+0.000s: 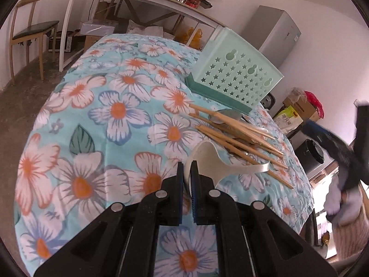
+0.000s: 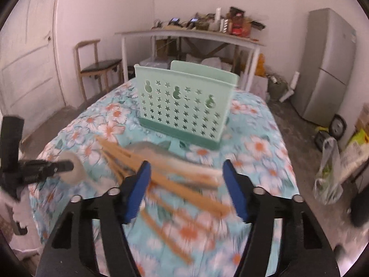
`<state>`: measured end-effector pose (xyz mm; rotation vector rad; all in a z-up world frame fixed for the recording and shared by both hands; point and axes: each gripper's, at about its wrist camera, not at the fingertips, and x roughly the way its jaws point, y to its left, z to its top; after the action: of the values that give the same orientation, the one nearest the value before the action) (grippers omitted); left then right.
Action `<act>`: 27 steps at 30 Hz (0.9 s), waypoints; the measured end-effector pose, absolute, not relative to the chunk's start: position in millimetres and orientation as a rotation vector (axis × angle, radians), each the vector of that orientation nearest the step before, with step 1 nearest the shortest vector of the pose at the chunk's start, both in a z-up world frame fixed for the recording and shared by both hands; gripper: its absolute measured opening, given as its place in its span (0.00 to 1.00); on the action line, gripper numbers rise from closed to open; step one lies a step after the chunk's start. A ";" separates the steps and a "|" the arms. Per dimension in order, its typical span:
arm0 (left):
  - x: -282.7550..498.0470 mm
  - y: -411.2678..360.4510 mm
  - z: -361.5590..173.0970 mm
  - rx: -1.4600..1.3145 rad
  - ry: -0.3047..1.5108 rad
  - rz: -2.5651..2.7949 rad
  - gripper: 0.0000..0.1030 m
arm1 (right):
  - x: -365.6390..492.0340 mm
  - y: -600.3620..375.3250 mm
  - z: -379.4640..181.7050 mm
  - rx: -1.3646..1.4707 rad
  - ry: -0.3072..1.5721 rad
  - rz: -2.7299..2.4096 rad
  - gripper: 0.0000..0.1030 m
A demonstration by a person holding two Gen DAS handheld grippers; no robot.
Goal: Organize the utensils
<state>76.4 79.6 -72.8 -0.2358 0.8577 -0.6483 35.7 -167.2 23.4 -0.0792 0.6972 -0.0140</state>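
Chopsticks point(image 1: 239, 136) lie in a messy pile on the flowery tablecloth point(image 1: 96, 115). They are light brown wood and cross over each other. A metal spoon point(image 1: 224, 115) peeks out from under the pile, close to the holder. In the right wrist view the pile is blurry, so small things in it are hard to make out.

One white spoon point(image 1: 214, 161) is not lying flat with the rest. The left gripper point(image 1: 187, 170) has its jaws squeezed tight on the rim of the spoon's bowl. The spoon's handle points to the right, over the near end of the chopsticks. In the right wrist view the same gripper comes in from the left side with the white spoon at its tip.

The right gripper point(image 2: 186, 168) is above the chopsticks. Its blue fingers point(image 2: 143, 184) stand apart and do not press on anything. Chopsticks show in the gap between them, lower down on the cloth.

Behind the pile stands a pale green utensil holder point(image 2: 184, 106) with star holes in its wall. It sits upright on a darker green base.

Past the table are a wooden chair point(image 2: 96, 67), a long white bench point(image 2: 191, 34) full of stuff, and a grey fridge point(image 2: 332, 64).
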 end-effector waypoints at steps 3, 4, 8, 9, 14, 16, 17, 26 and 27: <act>76.9 83.1 -79.0 -0.264 0.854 -0.653 0.05 | 78.1 -168.3 12.1 -0.085 0.784 0.007 0.39; 76.9 84.5 -80.4 -0.276 0.851 -0.653 0.05 | 84.7 -167.2 9.1 -0.085 0.802 0.011 0.37; 77.7 85.8 -83.6 -0.289 0.840 -0.659 0.05 | 106.1 -164.9 -15.4 -0.102 0.908 0.008 0.29; 77.7 85.6 -83.6 -0.286 0.837 -0.660 0.05 | 102.1 -163.8 -20.5 -0.103 0.926 0.016 0.29; 82.7 86.9 -87.4 -0.310 0.835 -0.669 0.06 | 80.3 -154.7 -35.2 -0.205 0.970 0.026 0.29; 85.0 85.6 -87.8 -0.313 0.834 -0.669 0.06 | 77.1 -153.8 -35.1 -0.244 0.973 0.033 0.29; 85.5 85.0 -88.1 -0.312 0.832 -0.669 0.06 | 77.0 -153.0 -30.9 -0.256 0.960 0.046 0.29; 84.9 82.3 -89.6 -0.309 0.810 -0.655 0.06 | 102.8 -118.4 -8.8 -0.401 0.899 0.232 0.29; 84.9 82.5 -89.7 -0.311 0.810 -0.656 0.06 | 106.0 -112.7 -11.5 -0.438 0.908 0.253 0.29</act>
<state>84.9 82.5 -89.7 -0.3105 0.8104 -0.6555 106.0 -112.7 -11.5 -0.4380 0.9078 0.2530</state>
